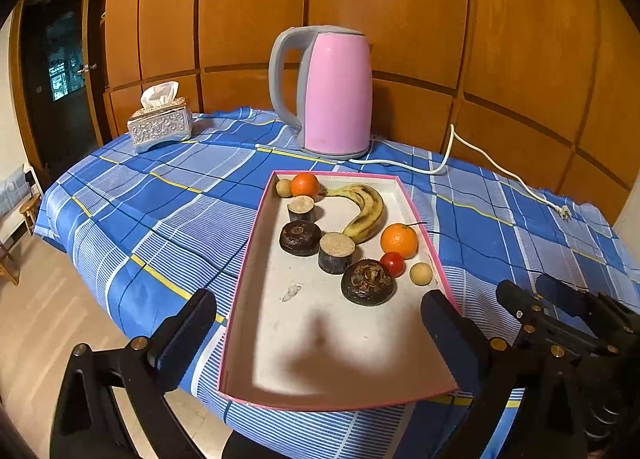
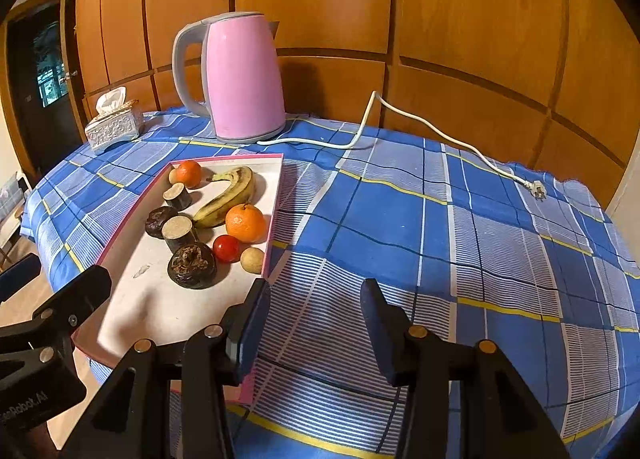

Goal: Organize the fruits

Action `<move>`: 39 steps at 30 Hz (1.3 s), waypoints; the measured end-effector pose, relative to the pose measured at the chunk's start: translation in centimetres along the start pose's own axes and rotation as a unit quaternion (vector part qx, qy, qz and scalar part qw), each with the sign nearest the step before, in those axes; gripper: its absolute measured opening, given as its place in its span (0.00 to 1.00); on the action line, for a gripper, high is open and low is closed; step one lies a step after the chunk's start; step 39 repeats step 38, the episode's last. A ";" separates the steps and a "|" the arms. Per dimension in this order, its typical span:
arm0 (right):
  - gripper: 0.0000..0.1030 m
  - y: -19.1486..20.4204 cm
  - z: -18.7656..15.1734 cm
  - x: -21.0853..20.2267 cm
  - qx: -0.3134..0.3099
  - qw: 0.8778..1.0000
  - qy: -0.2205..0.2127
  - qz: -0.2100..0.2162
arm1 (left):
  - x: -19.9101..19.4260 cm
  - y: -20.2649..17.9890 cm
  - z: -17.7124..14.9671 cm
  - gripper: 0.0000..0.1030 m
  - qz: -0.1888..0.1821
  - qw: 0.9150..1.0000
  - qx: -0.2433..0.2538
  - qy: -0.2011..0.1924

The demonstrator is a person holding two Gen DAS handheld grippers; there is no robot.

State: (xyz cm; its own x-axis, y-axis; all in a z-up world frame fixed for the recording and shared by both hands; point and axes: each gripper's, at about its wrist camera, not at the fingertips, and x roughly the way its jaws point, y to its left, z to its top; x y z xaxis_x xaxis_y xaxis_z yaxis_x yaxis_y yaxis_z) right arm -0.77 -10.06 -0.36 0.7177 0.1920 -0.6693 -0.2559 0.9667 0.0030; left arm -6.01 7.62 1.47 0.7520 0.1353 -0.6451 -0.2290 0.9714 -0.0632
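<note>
A pink-rimmed tray [image 1: 280,359] lies on the blue checked tablecloth. It holds a banana [image 1: 366,215], two oranges [image 1: 399,240] [image 1: 305,184], a small red fruit [image 1: 392,263], two dark round fruits [image 1: 368,281], two cut dark-skinned stubs [image 1: 336,252] and small tan balls [image 1: 421,273]. My left gripper [image 1: 320,311] is open very wide above the tray's bare near half, a finger by each long rim. My right gripper [image 2: 316,299] is open over bare cloth just right of the tray [image 2: 132,299], its left finger [image 2: 256,311] over the rim. Neither holds anything.
A pink kettle [image 1: 336,95] stands behind the tray, and its white cord [image 2: 440,139] trails right to a loose plug [image 2: 538,191]. A tissue box [image 1: 160,125] sits at the back left. The table's rounded edge drops to the floor on the left and near side.
</note>
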 end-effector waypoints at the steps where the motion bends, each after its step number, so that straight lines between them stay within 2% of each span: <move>1: 0.46 0.0 0.0 0.0 0.000 1.000 0.000 0.000 | 0.0 0.0 0.0 1.00 0.000 1.000 0.000 0.000; 39: 0.46 0.6 0.1 0.0 -0.013 1.000 -0.005 0.006 | 0.3 0.4 0.0 0.98 -0.012 1.000 -0.010 0.006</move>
